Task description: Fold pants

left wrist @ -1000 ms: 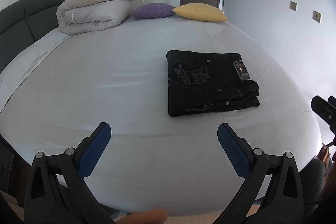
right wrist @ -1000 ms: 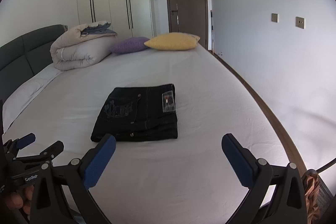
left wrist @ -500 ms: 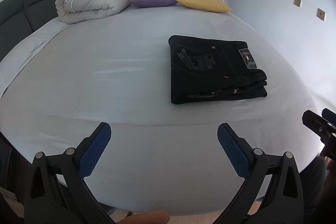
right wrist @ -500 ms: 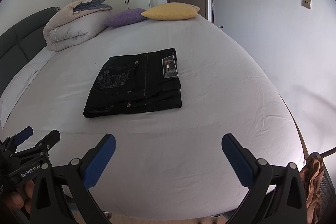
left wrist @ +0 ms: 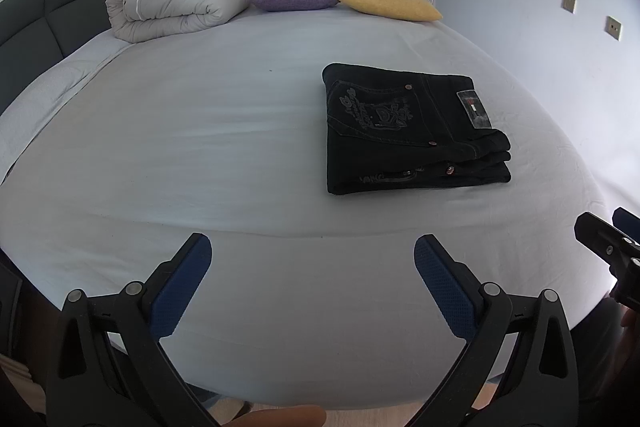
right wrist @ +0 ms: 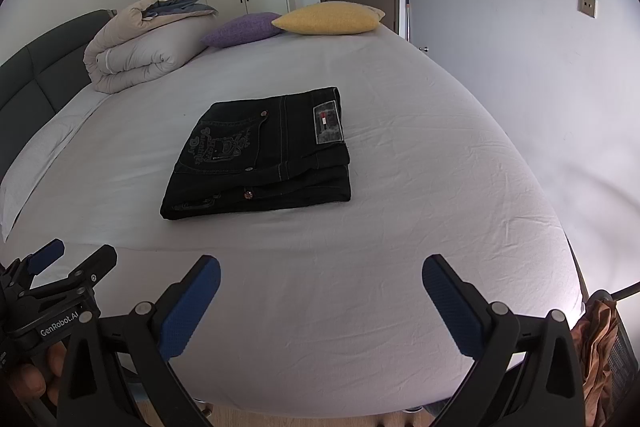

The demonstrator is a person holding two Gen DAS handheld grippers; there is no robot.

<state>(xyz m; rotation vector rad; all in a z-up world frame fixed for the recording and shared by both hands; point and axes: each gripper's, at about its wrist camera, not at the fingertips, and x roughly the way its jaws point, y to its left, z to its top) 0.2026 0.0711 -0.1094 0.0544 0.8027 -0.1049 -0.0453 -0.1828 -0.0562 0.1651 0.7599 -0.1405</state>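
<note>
Our left gripper [left wrist: 312, 255] and right gripper [right wrist: 320, 277] gape empty; folded pants [right wrist: 264, 151] lie beyond, lower layers hidden.

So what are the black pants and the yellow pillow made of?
The pants look like black denim: matte, with pale stitched seams, metal rivets and a sewn patch. The yellow pillow looks like a woven or knitted fabric cover with a slightly nubbly, dull surface over soft filling, though the exact cloth is hard to tell from here.
</note>
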